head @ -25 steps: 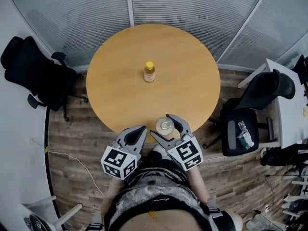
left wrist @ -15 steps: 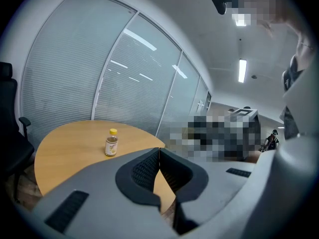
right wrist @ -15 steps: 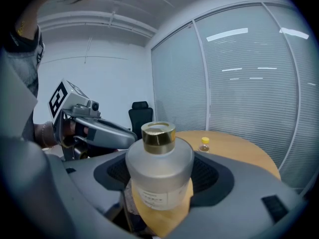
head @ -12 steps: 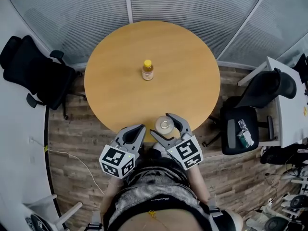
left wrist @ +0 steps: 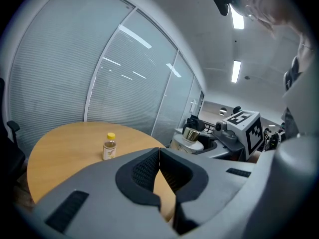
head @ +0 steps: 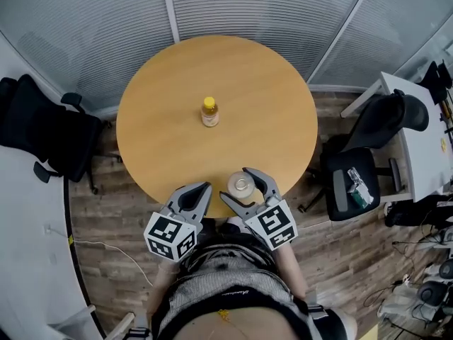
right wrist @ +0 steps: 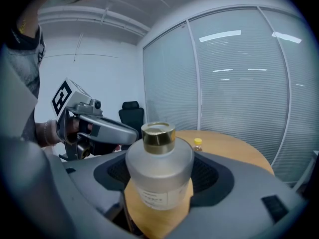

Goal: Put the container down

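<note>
In the head view, our right gripper (head: pixel 239 184) clasps the container (head: pixel 243 185) over the table's (head: pixel 212 69) near edge; set down there, it could tip off.

In the left gripper view, our left gripper (left wrist: pixel 158 151) is clenched on nothing.

In the right gripper view, the jaws hug the frosted body, so letting go early would drop it.

My head view looks steeply down on the table (head: pixel 248 105); both gripper views skim it toward the bottle (left wrist: pixel 109 147), the right close behind the container (right wrist: pixel 158 168).

Frosted gold-capped container (right wrist: pixel 158 171), upright, near table (head: pixel 163 119) edge
</note>
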`<state>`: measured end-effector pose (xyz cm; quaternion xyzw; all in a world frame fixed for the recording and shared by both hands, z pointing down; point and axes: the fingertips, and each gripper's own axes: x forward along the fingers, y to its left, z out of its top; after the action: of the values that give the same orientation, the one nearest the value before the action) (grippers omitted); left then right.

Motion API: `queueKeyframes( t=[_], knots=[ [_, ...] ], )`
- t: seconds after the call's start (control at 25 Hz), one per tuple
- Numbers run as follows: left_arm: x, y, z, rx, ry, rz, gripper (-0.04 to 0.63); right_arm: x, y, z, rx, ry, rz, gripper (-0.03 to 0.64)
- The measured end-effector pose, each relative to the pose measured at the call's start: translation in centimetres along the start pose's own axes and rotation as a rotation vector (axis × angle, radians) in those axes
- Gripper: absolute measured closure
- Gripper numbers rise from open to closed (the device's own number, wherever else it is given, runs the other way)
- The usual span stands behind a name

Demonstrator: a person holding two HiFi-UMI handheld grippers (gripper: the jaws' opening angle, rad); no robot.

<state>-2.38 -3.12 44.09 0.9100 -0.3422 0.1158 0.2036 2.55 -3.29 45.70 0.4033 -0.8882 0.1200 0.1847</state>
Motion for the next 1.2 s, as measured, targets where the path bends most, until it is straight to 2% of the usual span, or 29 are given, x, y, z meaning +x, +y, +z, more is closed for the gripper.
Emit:
queueKeyframes(
  t=[0.64,0.96,1.2],
  knots=[
    [0.3,5.7,1.6,0.046,0.041,-0.145,0.574,5.8,0.5,2.7,0.046,-0.001,-0.099,0.268],
    [-0.2,9.5,1.7,0.059,0.064,-0.185,0.574,8.7,0.9,3.4,0.084,-0.009,-0.164,0.268],
    [0.0,10.6,1.1,0.061,0.092,-0.223,0.574,9.8,1.0,2.8,0.110,0.001,-0.195,0.268]
  ],
)
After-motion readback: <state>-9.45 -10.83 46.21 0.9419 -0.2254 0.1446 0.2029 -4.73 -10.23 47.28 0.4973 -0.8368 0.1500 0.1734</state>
